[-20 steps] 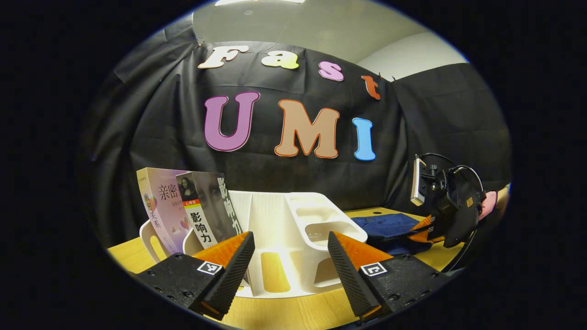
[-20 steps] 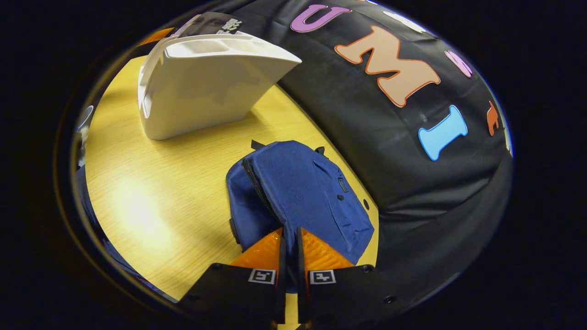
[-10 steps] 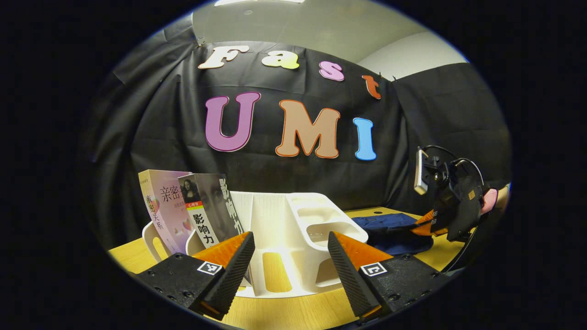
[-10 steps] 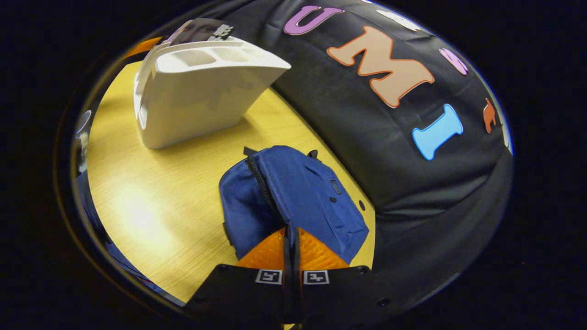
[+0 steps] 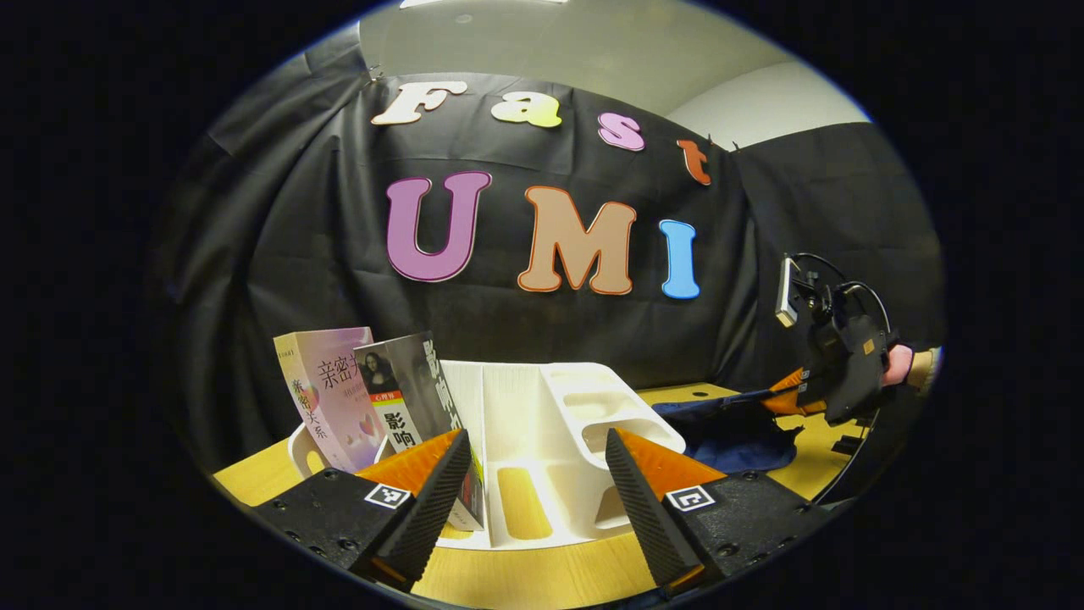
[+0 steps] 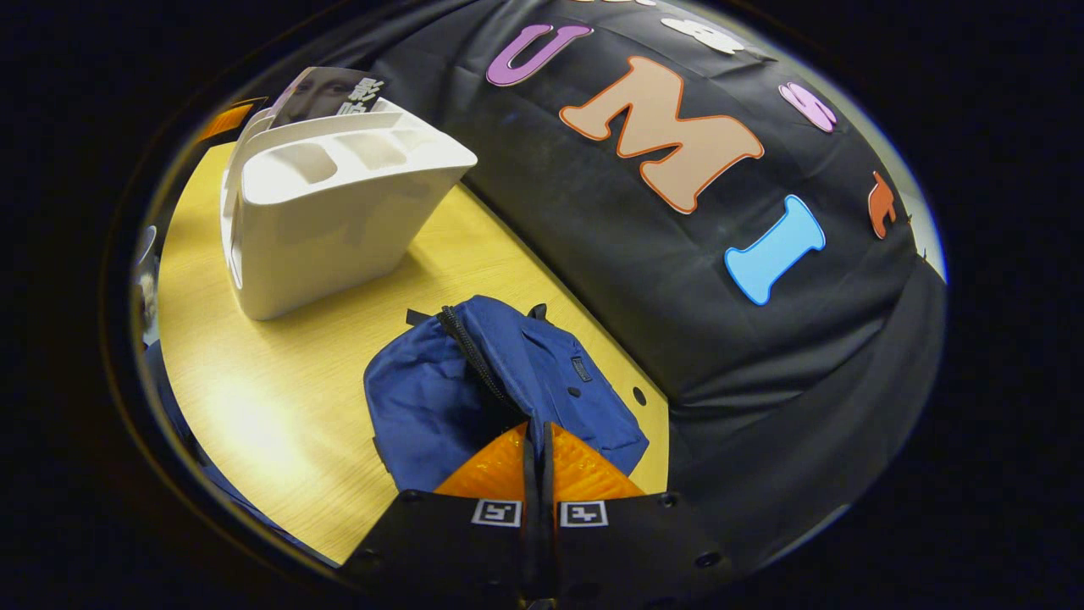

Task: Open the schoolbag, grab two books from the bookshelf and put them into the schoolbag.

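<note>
Right gripper (image 6: 535,445) is closed on schoolbag (image 6: 423,407) zipper area; pull to be kept along zip line. Left gripper (image 5: 535,474), jaws apart, is held near bookshelf (image 5: 542,440).

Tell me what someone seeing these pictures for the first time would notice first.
Probably the blue schoolbag lying on the yellow wooden table, with the right hand-held gripper shut at its zipper. Next, the white bookshelf right ahead of the open left hand-held gripper, with two books leaning at its left end: a pink book and a dark book.
</note>
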{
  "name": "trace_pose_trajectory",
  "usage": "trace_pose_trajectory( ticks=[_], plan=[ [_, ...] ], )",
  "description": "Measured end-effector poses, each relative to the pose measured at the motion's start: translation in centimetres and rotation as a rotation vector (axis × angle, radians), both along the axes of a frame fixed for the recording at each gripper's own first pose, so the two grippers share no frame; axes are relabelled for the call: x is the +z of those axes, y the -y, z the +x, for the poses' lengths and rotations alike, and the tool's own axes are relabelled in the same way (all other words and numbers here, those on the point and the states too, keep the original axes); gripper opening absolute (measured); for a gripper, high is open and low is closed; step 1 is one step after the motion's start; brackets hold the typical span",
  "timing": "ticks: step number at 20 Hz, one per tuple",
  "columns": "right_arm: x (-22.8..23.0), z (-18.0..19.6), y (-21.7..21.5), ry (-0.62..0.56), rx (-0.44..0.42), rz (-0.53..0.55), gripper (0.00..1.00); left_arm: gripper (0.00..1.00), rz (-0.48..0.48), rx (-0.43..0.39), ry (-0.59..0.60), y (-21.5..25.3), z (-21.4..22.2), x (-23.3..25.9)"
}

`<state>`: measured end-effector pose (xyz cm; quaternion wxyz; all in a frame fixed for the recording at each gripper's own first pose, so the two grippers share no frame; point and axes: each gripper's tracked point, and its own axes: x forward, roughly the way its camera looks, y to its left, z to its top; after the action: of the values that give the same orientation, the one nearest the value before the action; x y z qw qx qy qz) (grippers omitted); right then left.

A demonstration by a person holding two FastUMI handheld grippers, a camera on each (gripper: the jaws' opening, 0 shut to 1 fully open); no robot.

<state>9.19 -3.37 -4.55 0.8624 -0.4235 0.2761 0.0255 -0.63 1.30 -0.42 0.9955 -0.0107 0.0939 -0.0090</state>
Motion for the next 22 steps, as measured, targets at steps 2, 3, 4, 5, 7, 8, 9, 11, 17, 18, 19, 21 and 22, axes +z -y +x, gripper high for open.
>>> trace_pose_trajectory(
  ticks=[2, 3, 4, 5, 7, 8, 9, 11, 17, 18, 19, 21, 22],
  plan=[
    [0.3, 0.3, -0.1, -0.007, 0.006, 0.004, 0.03, 0.93, 0.019, -0.023, -0.035, -0.3, 0.2, 1.2],
    [0.1, 0.4, 0.0, -0.017, 0.009, 0.018, 0.03, 0.93, 0.026, -0.051, -0.066, -0.3, 0.5, 2.3],
    [0.1, 0.4, -0.1, -0.026, 0.012, 0.028, 0.03, 0.93, 0.026, -0.069, -0.095, -0.4, 0.7, 3.0],
    [0.0, 0.5, -0.1, -0.031, 0.015, 0.038, 0.03, 0.90, 0.021, -0.085, -0.120, -0.5, 1.0, 3.7],
    [0.0, 0.4, 0.1, -0.041, 0.019, 0.057, 0.04, 0.93, 0.017, -0.105, -0.187, -1.4, 1.8, 4.7],
    [0.0, 0.5, 0.1, -0.042, 0.022, 0.064, 0.04, 0.92, 0.015, -0.105, -0.216, -2.1, 2.3, 5.2],
    [0.0, 0.4, 0.2, -0.045, 0.024, 0.072, 0.04, 0.92, 0.008, -0.097, -0.243, -3.1, 2.8, 5.6],
    [0.0, 0.5, 0.2, -0.054, 0.025, 0.086, 0.04, 0.92, 0.008, -0.077, -0.289, -5.0, 4.2, 6.6],
    [-0.2, 0.5, 0.3, -0.078, 0.019, 0.106, 0.04, 0.94, 0.003, 0.031, -0.508, -12.4, 9.4, 6.2],
    [-0.1, 0.5, 0.3, -0.078, 0.017, 0.107, 0.03, 0.92, -0.004, 0.046, -0.549, -13.2, 10.0, 5.4],
    [-0.1, 0.6, 0.4, -0.078, 0.014, 0.107, 0.04, 0.90, -0.014, 0.052, -0.596, -13.9, 10.6, 4.4],
    [0.1, 0.6, 0.4, -0.077, 0.006, 0.109, 0.03, 0.90, -0.039, 0.062, -0.703, -14.5, 11.4, 2.2],
    [0.1, 0.7, 0.5, -0.076, 0.002, 0.111, 0.05, 0.88, -0.048, 0.066, -0.750, -14.5, 11.4, 1.2]
  ],
)
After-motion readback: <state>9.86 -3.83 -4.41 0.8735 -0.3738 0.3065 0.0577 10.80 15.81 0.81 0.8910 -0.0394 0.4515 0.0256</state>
